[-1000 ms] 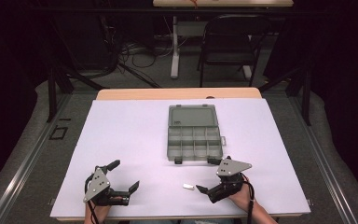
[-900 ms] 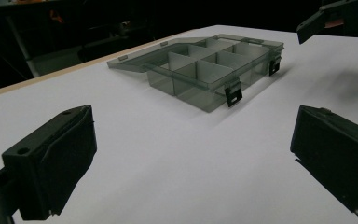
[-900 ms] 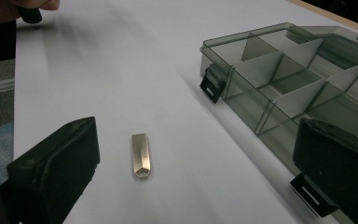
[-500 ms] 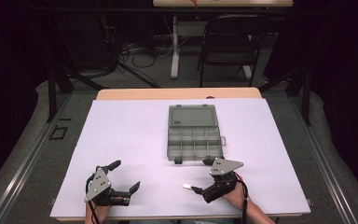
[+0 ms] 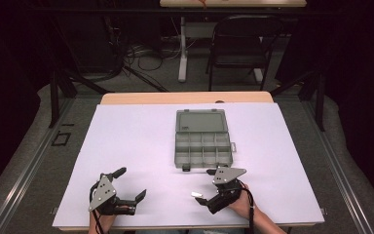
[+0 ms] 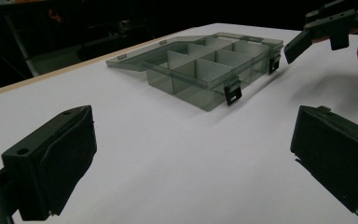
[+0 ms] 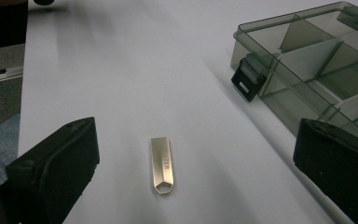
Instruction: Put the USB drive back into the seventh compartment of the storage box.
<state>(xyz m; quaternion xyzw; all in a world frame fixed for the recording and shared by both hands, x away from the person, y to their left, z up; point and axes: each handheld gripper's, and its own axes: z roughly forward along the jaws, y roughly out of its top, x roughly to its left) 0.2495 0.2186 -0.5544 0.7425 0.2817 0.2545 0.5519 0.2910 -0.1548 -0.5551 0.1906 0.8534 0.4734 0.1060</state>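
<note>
A small silver USB stick (image 7: 163, 165) lies flat on the white table, also seen near the front edge (image 5: 196, 194). My right gripper (image 7: 196, 172) is open, one jaw on each side of the stick and neither touching it; from above the right gripper (image 5: 205, 186) sits at the front right. A grey see-through compartment box (image 5: 202, 141) stands open mid-table with its lid laid back, and its compartments look empty. At the front left my left gripper (image 5: 131, 184) is open and holds nothing. Its own view looks between the jaws of the left gripper (image 6: 193, 163) toward the box (image 6: 205, 65).
The box's black latches (image 7: 248, 80) face the right gripper. White sheet (image 5: 141, 141) covers the table, with a wooden edge at the back. A chair (image 5: 238, 48) and cables stand on the floor beyond. The right gripper (image 6: 326, 28) shows far off in the left gripper view.
My right gripper has moved left along the table's front, so the USB stick now lies between its open jaws. The left gripper has barely moved.
</note>
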